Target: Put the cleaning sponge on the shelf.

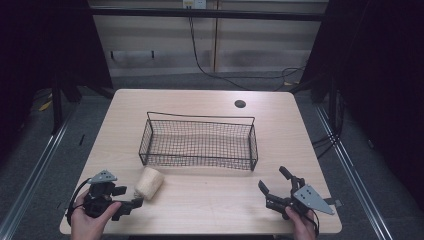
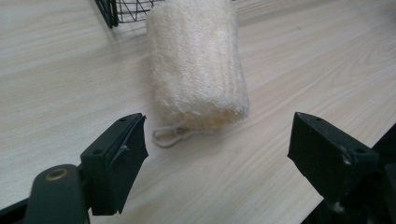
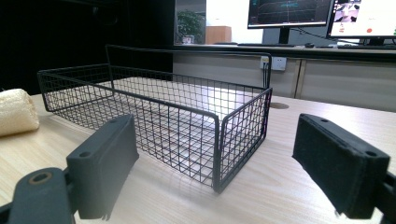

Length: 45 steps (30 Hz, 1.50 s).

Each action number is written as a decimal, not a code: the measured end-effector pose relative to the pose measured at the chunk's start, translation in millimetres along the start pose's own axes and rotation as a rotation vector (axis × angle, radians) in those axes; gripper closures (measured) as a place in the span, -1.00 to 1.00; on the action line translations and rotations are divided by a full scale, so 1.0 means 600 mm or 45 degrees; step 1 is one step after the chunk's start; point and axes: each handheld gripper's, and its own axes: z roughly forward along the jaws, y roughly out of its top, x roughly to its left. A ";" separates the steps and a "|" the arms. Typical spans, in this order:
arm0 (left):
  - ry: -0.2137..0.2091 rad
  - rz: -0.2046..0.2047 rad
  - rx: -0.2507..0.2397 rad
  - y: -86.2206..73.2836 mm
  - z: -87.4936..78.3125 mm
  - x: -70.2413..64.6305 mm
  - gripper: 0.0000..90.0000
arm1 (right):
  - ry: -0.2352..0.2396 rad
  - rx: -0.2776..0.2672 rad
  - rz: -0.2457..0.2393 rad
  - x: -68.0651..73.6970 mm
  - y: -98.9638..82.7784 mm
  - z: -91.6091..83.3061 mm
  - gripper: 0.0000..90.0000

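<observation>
I am holding the left claw [image 1: 131, 204] low over the near left part of the bench [image 1: 210, 195], with its jaws standing wide apart and gripping nothing. The loofah roll [image 1: 149, 183] is lying on its side on the bench just beyond that claw, a little to the right of it, not touching either jaw. In the left gripper view the loofah roll [image 2: 196, 65] is sitting straight ahead between the lines of the two jaws but farther out than their tips, and its thin loop of string [image 2: 170, 135] is trailing on the wood from the near end toward me. The wire basket [image 1: 199, 142] is standing in the middle of the bench, just past the roll, with its near left corner close to the roll's far end; I cannot tell whether the two are touching. I am keeping the right claw [image 1: 272, 186] over the near right part of the bench, well apart from the roll, its jaws likewise spread and empty. In the right gripper view it is facing the basket's [image 3: 187, 116] near right corner, with the roll [image 3: 16, 112] at the far left edge.
</observation>
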 end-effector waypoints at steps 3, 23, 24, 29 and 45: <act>-0.013 0.002 -0.002 0.000 -0.001 0.000 -0.59 | -0.002 0.002 0.001 0.000 0.000 0.000 -0.71; 0.014 0.019 0.051 0.016 0.001 -0.010 -0.61 | 0.002 0.004 0.003 -0.001 0.000 0.000 -0.71; 0.024 0.014 0.035 0.018 0.002 -0.011 -0.61 | 0.002 0.005 0.002 -0.001 0.000 0.000 -0.71; 0.066 -0.014 0.095 0.027 0.003 -0.015 -0.57 | -0.002 0.004 0.001 0.000 0.000 0.000 -0.71; 0.035 -0.029 0.241 0.080 0.006 -0.034 -0.47 | -0.002 0.004 0.004 0.000 0.000 0.000 -0.71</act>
